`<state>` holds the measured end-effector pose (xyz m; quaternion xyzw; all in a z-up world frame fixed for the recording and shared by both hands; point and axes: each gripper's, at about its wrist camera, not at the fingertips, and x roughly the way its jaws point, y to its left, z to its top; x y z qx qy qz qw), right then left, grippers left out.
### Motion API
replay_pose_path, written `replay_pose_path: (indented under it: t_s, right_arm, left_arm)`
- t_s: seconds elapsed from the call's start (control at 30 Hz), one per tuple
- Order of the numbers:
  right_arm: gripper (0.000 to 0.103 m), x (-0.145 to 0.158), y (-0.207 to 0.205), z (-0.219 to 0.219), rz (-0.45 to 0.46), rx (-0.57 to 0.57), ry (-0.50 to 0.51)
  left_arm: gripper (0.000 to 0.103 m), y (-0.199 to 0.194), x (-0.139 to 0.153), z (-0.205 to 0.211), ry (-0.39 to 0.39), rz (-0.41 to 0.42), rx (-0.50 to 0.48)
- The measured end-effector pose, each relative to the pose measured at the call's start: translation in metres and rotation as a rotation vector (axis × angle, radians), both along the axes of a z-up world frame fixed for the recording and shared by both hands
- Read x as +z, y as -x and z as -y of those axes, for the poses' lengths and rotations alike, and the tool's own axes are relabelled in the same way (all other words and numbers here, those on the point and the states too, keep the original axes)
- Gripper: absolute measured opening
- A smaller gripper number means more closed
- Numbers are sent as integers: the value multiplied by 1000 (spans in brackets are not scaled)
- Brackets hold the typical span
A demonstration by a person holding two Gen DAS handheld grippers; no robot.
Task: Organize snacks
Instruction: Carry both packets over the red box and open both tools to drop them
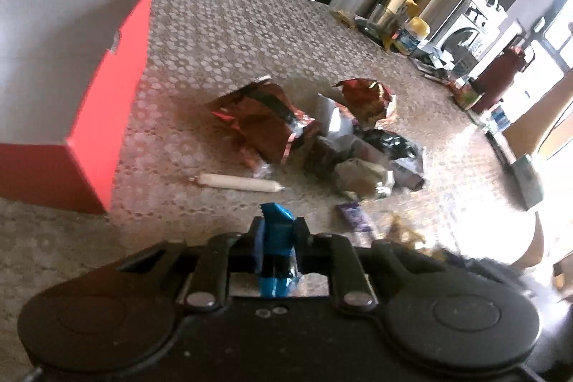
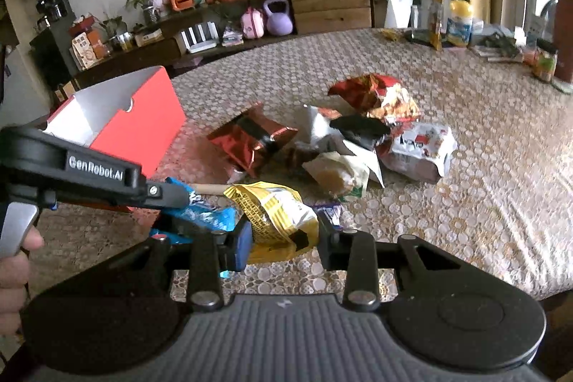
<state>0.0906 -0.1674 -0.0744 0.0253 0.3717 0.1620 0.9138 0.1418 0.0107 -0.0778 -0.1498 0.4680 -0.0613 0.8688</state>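
My left gripper (image 1: 278,233) is shut on a blue snack packet (image 1: 275,238) and holds it above the table; it also shows in the right wrist view (image 2: 207,213). My right gripper (image 2: 283,235) has its fingers around a yellow snack bag (image 2: 279,213), which fills the gap between them. A pile of snack bags (image 2: 343,138) lies mid-table, with a red foil bag (image 1: 265,120) at its left. A cream sausage stick (image 1: 238,183) lies in front of the pile. An open red box (image 1: 104,95) with a white inside stands on the left; it also shows in the right wrist view (image 2: 143,127).
The table (image 2: 483,167) has a patterned lace cloth. Bottles, jars and a dark red flask (image 2: 564,34) stand along its far right edge. A low shelf with a purple kettlebell (image 2: 278,17) runs behind the table. A small purple packet (image 1: 354,217) lies near my grippers.
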Motion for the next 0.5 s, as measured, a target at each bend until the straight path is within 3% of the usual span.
replay_pose_path:
  t_s: [0.2,0.5]
  right_arm:
    - [35,2,8,2,-7,-20,3]
    - [35,23,5,-14,26,25,19]
  left_arm:
    - [13,8,-5,-10,15,0,15]
    - [10,20,21,-20,-9,62,-5]
